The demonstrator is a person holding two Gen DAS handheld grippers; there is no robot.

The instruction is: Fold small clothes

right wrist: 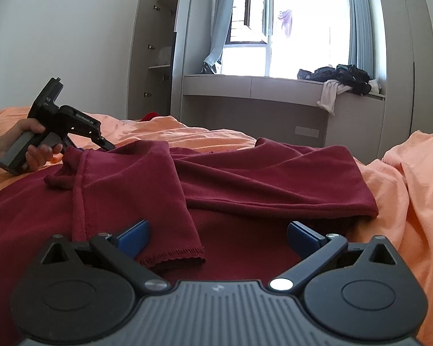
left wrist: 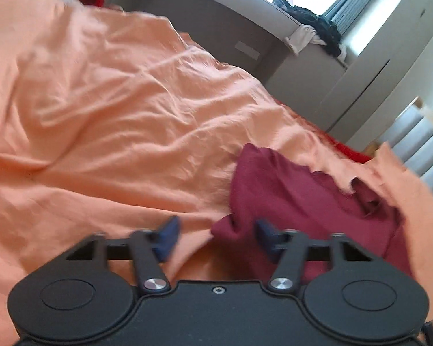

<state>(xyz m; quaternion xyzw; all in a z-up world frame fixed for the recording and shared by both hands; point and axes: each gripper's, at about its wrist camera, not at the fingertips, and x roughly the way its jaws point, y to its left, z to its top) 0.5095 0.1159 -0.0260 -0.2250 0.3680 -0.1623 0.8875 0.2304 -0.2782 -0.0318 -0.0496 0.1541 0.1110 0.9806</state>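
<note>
So the fold looks maybe halfway there, going by how things lie: in the right wrist view the maroon garment [right wrist: 245, 184] is spread across the orange bedsheet [right wrist: 412, 190] through the middle of the frame, and both sleeves look like they're already turned in over the body, one sleeve [right wrist: 135, 201] running down to its hem at lower centre, the other lying across toward the right. The body itself doesn't seem folded up yet, so I'd guess that's what's left, plus tidying the bunched bit on the left. Closest to the camera, the right gripper [right wrist: 216, 238] has its blue pads spread wide, hovering just over the cloth near the sleeve hem with nothing between them. Further back at the left edge, the left gripper [right wrist: 108, 146] is held in the person's hand [right wrist: 29, 144] with its tip down by the crumpled collar-ish edge. In its own blurry view the left gripper [left wrist: 215, 232] is open too, one pad right beside a fold of the garment [left wrist: 303, 196] at lower right; can't tell if it's touching. Way back under the window there's a pile of dark clothes [right wrist: 343, 77] on the ledge.
</note>
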